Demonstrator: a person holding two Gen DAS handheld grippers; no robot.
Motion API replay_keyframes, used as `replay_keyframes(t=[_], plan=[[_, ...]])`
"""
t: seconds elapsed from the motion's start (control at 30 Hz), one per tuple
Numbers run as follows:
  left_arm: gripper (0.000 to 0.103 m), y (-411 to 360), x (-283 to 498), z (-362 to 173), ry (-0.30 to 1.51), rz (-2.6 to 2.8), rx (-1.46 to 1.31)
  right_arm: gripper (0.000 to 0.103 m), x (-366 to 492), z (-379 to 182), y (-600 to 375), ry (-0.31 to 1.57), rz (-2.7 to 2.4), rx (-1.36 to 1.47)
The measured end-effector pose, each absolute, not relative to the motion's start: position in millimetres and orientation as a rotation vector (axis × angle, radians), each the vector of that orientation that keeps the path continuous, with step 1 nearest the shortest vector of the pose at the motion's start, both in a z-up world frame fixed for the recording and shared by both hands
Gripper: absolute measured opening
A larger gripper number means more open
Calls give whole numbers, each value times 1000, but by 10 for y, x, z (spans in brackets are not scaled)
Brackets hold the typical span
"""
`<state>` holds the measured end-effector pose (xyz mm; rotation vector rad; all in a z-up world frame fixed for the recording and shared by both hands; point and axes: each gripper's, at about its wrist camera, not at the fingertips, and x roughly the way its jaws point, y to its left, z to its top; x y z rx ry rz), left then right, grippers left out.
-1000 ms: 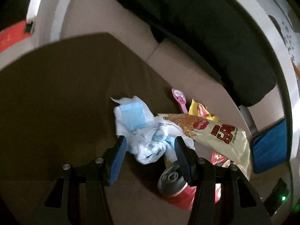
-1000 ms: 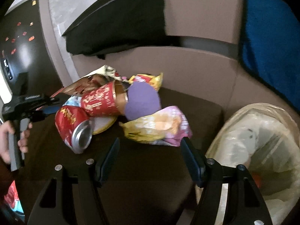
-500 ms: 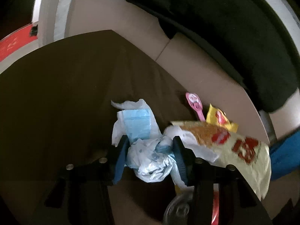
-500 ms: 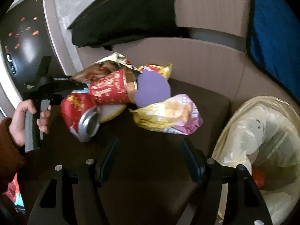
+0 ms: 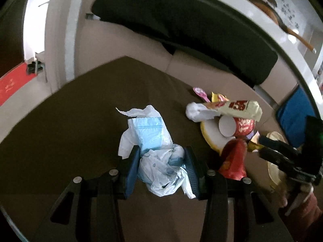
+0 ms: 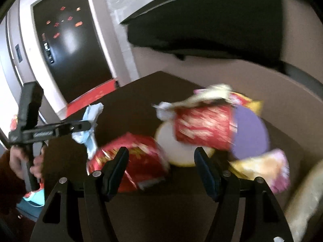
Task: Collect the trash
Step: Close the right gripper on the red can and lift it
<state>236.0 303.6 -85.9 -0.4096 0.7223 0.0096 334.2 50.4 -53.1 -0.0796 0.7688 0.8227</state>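
Since a second ago the left gripper (image 5: 161, 167) has been closing on the crumpled white-and-blue plastic wrapper (image 5: 159, 161), beside the motion-blurred red can (image 6: 131, 163), while the right gripper (image 6: 161, 169) gapes empty.

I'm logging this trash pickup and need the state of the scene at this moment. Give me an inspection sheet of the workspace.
Surface: dark brown tabletop, bare on its left side.
Job's things: crumpled white and blue bag; red can on its side; red paper cup; cream snack wrapper; yellow and pink wrapper; purple disc.
Clutter: pink spoon.
Grippers: left gripper has just been closing, pads against the bag; right gripper open, nothing gripped, red can beyond it.
Cables: nothing seen.
Surroundings: beige bench seat, black cushion, blue cushion, dark door.
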Motion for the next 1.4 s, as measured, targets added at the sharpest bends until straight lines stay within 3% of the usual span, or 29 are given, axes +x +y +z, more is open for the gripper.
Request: replay_keyframes(t=[0.33, 0.73, 0.9, 1.17, 1.4], plan=[[45, 3231, 1905, -769, 671, 10, -409, 63, 3195, -771, 920, 844, 765, -146], [45, 3387, 1642, -836, 633, 40, -438, 66, 3230, -1028, 973, 980, 665, 290], [45, 3514, 1546, -829, 611, 63, -437, 66, 3405, -1044, 1303, 1023, 665, 215], [45, 3576, 1592, -952, 640, 40, -462, 66, 3242, -437, 1455, 762, 719, -125], [45, 3285, 1783, -1066, 728, -40, -433, 66, 4010, -388, 1893, 882, 868, -92]])
